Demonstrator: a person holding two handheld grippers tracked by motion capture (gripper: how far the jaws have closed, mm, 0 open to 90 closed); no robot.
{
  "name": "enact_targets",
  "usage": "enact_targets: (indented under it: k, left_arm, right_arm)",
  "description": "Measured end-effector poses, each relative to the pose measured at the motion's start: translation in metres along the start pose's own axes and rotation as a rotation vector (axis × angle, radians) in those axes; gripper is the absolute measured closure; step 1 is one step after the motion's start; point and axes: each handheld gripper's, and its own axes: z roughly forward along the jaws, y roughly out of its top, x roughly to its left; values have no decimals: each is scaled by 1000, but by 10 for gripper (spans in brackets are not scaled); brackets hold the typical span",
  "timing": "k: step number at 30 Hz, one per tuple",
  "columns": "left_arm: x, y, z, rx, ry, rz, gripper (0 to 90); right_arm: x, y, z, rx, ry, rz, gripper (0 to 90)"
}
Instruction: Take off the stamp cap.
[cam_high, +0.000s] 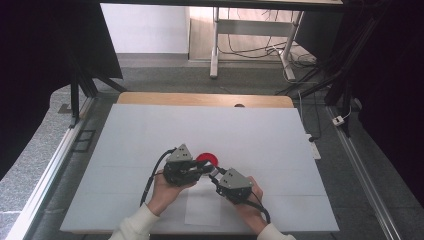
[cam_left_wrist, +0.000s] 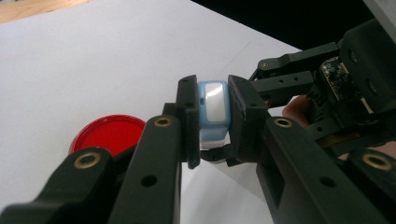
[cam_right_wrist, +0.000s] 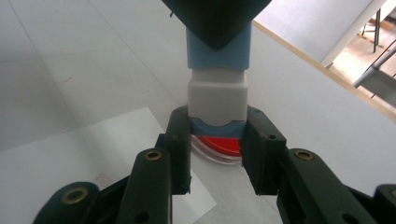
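**Desk:** Blue and white, that small block (cam_left_wrist: 214, 112) between your grippers. What am I looking at?

**Operator:** A little block, pale blue at both ends with a white middle, held off the white table (cam_high: 150, 135) at about six o'clock from the table's centre, near my edge. My left gripper (cam_left_wrist: 212, 121) is clamped on one blue end; my right gripper (cam_right_wrist: 217, 140) is clamped around the other end, where a blue lip meets the white section. Both sets of jaws are pressed tight against it, and in the high view the left gripper (cam_high: 206, 169) and the right gripper (cam_high: 216, 176) meet nose to nose.

**Desk:** And the red disc?

**Operator:** A shallow red dish (cam_high: 207, 159) with a clear rim, lying flat on the table at roughly twelve o'clock from the grippers, just beyond them. Nothing touches it.

**Desk:** How far along are you?

**Operator:** I'd judge the pick-up done and the two-handed grip set. The parts look seated together, so pulling or twisting them apart seems to remain. A white paper sheet (cam_high: 202, 210) lies below my hands, unused.
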Motion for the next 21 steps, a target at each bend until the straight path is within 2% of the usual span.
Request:
enact_targets:
  k: [3, 11, 13, 19, 21]
  left_arm:
    - [1, 0, -1, -3, -5, -6, 753]
    - [1, 0, -1, -5, -7, -9, 754]
    - [1, 0, -1, -4, -10, -10, 754]
    - [1, 0, -1, -3, -19, -13, 755]
    - [1, 0, -1, -4, -17, -11, 755]
  right_arm:
    - [1, -1, 0, -9, 4, 42, 650]
    - [2, -2, -1, -23, -7, 57, 651]
    - [2, -2, -1, -20, -4, 44, 651]
    - [1, 0, -2, -2, -27, -57, 653]
    - [1, 0, -2, -4, -24, -62, 654]
